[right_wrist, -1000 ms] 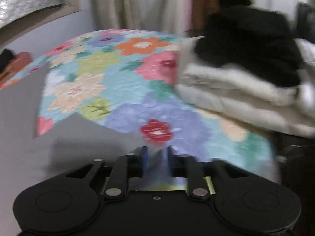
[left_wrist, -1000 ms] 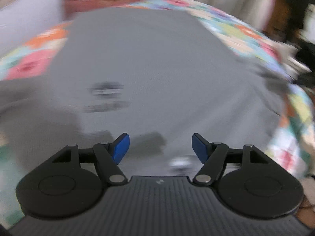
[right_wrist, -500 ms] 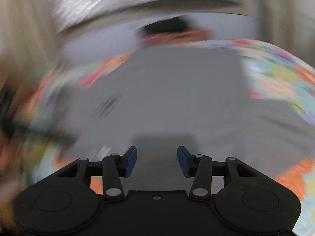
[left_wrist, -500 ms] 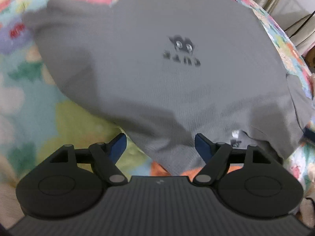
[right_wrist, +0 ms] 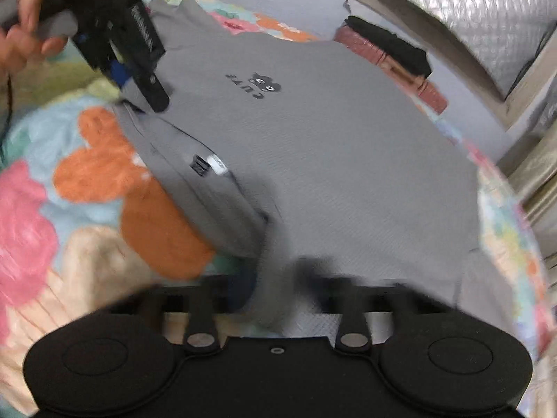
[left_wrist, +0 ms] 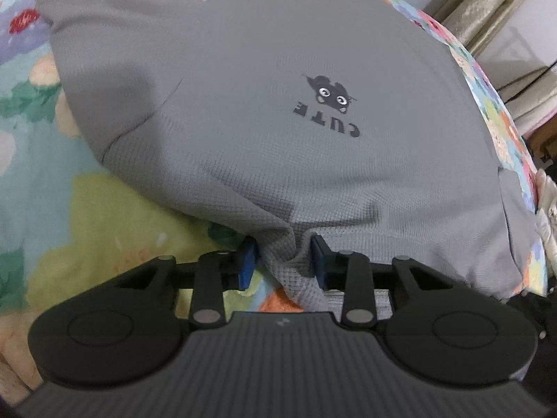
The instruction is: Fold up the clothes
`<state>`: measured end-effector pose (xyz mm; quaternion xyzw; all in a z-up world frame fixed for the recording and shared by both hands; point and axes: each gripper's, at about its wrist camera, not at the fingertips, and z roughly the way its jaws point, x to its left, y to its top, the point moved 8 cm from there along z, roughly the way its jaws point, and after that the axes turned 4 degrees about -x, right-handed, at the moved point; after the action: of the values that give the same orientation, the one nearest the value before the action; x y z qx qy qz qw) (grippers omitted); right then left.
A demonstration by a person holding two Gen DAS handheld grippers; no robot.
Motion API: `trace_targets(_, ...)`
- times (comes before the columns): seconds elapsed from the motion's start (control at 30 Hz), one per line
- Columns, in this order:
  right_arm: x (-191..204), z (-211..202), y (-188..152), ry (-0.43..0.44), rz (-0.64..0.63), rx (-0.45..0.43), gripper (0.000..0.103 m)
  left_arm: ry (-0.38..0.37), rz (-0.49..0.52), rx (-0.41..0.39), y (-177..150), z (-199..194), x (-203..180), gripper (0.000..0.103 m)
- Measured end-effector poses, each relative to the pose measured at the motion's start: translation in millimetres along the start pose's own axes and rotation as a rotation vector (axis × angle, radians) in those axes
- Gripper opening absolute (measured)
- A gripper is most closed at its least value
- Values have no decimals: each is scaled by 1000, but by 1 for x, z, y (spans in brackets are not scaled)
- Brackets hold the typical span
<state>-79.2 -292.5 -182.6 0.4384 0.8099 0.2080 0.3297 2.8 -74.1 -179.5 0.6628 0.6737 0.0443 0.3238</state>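
A grey waffle-knit T-shirt (left_wrist: 278, 122) with a black "CUTE" cat print (left_wrist: 329, 102) lies spread on a floral bedspread (left_wrist: 87, 216). My left gripper (left_wrist: 283, 261) is shut on a bunched fold at the shirt's shoulder by the collar. In the right wrist view the shirt (right_wrist: 330, 146) shows with its neck label (right_wrist: 209, 165), and the left gripper (right_wrist: 135, 73) is at its far shoulder. My right gripper (right_wrist: 275, 292) has shirt cloth between its blurred fingers at the near shoulder.
The floral bedspread (right_wrist: 104, 181) covers the bed. A red and black bundle (right_wrist: 393, 59) lies by the quilted headboard (right_wrist: 470, 10). Curtains (left_wrist: 494, 10) hang at the bed's far side.
Both grippers came down to the shirt's collar edge. The left closed from open onto a shoulder fold. The right swung from the clothes pile to the shirt and its fingers narrowed around cloth.
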Motion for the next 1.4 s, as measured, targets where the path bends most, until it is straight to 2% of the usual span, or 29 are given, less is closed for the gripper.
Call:
trace_targets(0.03,2,-8,4,-4,3,-17,13,1,12,-11,-3,-5,-1,13)
trace_targets(0.07,3,-19,6,1,3,-32,6,5,20,-27,-6,-13,-2,13)
trace_targets(0.1,3,-26,5,10,4,-32,5,11,25,-47,-11,-23,-4,13)
trace_targets(0.17,3,-29,0,25,10,-13,5,25,33,-70,-21,-38,-8,13)
trace_targets(0.23,3,-32,-5,40,17,6,4,44,41,-43,-33,-31,-12,12)
trace_targets(0.33,11,-15,-12,42,-16,64,4,87,70,5,-41,-12,-18,12)
trace_targets(0.4,17,-14,-14,34,-64,72,5,80,66,2,-38,-18,-18,12)
trace_targets(0.47,15,-16,-15,46,-52,76,5,48,27,7,-32,-26,-12,15)
trace_targets(0.53,12,-17,-14,64,-26,78,8,-3,-5,-25,-16,-43,-6,23)
trace_targets(0.57,9,-18,-13,73,-8,73,12,1,-8,-59,-3,-53,1,25)
trace_targets(0.63,7,-28,-6,85,24,42,16,58,9,-150,27,-77,23,32)
trace_targets(0.67,7,-35,0,104,51,9,27,87,17,-196,42,-90,34,35)
trace_targets(0.73,9,-54,15,159,119,-78,38,147,35,-273,70,-111,58,55)
trace_targets(0.83,30,-52,43,212,109,-133,49,276,29,-246,107,-104,116,58)
trace_targets(0.9,47,-48,61,243,92,-162,51,314,-4,-224,127,-81,152,58)
trace_targets(0.97,63,-44,80,275,74,-192,51,290,-42,-206,137,-61,178,58)
trace_targets(1.13,97,3,113,350,91,-177,57,130,-154,-244,139,-22,195,59)
trace_targets(1.2,109,23,118,311,68,-162,59,77,-177,-262,141,-8,200,60)
trace_targets(1.27,116,39,118,249,51,-140,61,77,-137,-283,148,2,197,60)
trace_targets(1.3,118,45,117,220,47,-130,62,80,-116,-292,152,6,196,58)
trace_targets(1.33,118,49,115,199,52,-124,63,81,-94,-298,155,8,194,51)
trace_targets(1.37,117,52,114,181,60,-120,63,80,-69,-302,158,8,191,38)
trace_targets(1.4,116,53,113,177,79,-122,63,78,-52,-319,161,5,188,8)
